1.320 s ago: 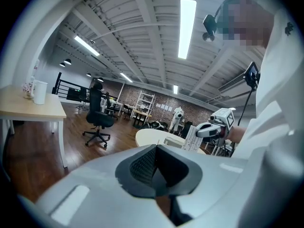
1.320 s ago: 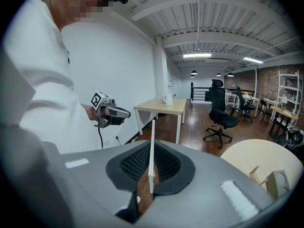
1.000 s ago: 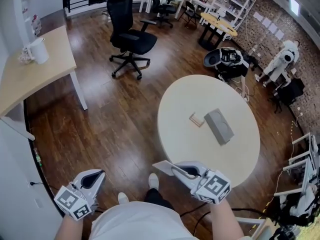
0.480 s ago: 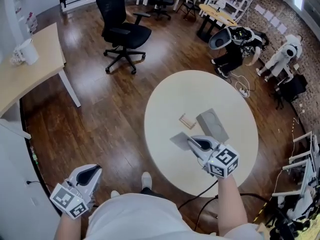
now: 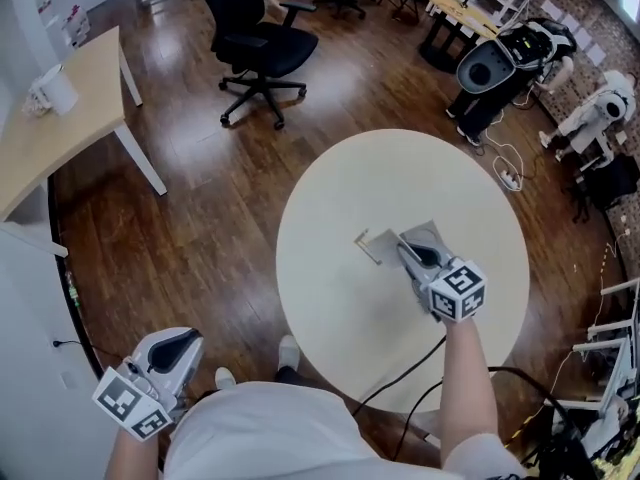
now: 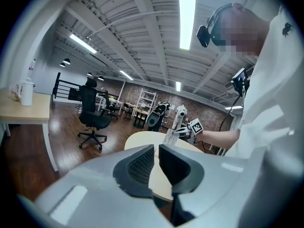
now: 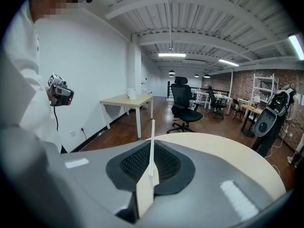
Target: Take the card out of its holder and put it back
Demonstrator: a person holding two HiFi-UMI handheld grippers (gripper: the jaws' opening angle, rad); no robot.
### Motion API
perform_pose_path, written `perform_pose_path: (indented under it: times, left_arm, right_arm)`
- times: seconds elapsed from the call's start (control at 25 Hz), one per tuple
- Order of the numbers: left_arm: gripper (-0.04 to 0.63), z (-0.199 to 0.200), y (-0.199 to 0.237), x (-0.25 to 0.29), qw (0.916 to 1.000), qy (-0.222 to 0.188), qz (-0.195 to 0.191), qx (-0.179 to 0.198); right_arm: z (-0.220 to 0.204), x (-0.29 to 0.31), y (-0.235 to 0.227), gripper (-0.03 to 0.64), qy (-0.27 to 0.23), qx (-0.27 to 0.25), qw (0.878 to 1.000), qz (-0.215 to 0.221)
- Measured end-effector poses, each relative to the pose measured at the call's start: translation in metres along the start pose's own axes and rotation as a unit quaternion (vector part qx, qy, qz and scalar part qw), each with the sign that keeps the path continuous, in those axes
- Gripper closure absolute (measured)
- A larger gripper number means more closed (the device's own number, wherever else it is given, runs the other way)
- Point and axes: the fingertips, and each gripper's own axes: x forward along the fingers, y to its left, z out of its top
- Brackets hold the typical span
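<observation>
My right gripper (image 5: 404,247) hangs over the round white table (image 5: 340,298), shut on a thin pale card (image 5: 387,239). In the right gripper view the card (image 7: 151,146) stands edge-on, pinched between the dark pads of that gripper (image 7: 151,163). The small wooden card holder (image 5: 366,245) lies on the table just left of the card's free end; whether they touch I cannot tell. A flat grey box (image 5: 432,232) lies partly under the gripper. My left gripper (image 5: 170,360) hangs low at my left side, off the table, jaws together with nothing between them (image 6: 156,160).
A black office chair (image 5: 262,48) stands on the wood floor beyond the table. A wooden desk (image 5: 60,138) with a white cup (image 5: 55,88) is at the far left. Robots and gear (image 5: 500,68) crowd the far right. A cable (image 5: 410,368) trails from my right gripper.
My right gripper has carried the card from the table's near edge forward over the table to the holder. The left gripper has stayed low at my left side.
</observation>
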Motion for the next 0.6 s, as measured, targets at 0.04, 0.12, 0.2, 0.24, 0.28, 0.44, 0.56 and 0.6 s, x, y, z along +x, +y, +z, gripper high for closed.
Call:
perform_pose_path:
  times: [0.04,0.12,0.2,0.24,0.28,0.44,0.56,0.6]
  left_arm:
    - [0.558,0.001,-0.001,0.004,1.0,0.001,0.003,-0.001]
    - [0.558,0.001,-0.002,0.01,0.9999,0.005,0.011,-0.005]
    - [0.558,0.002,-0.003,0.015,0.9997,0.01,0.018,-0.008]
    - [0.558,0.002,-0.004,0.017,0.9996,0.013,0.022,-0.01]
    - [0.558,0.002,-0.005,0.019,0.9995,0.015,0.025,-0.011]
    - [0.558,0.003,-0.005,0.027,0.9989,0.022,0.038,-0.017]
    - [0.558,0.003,-0.006,0.032,0.9984,0.026,0.046,-0.02]
    - [0.558,0.002,-0.006,0.033,0.9983,0.027,0.048,-0.021]
  right_arm:
    - [-0.005,0.005,-0.009,0.595,0.003,0.002,1.0,0.002]
    - [-0.015,0.015,-0.024,0.595,0.008,0.005,1.0,0.006]
    - [-0.023,0.026,-0.037,0.595,0.015,0.006,1.0,0.008]
    - [-0.025,0.032,-0.043,0.595,0.018,0.006,1.0,0.009]
    - [-0.028,0.036,-0.048,0.595,0.021,0.006,1.0,0.011]
    - [-0.034,0.052,-0.06,0.595,0.032,0.005,0.999,0.023]
    - [-0.039,0.058,-0.064,0.595,0.038,0.009,0.999,0.029]
    - [-0.041,0.059,-0.064,0.595,0.039,0.011,0.999,0.031]
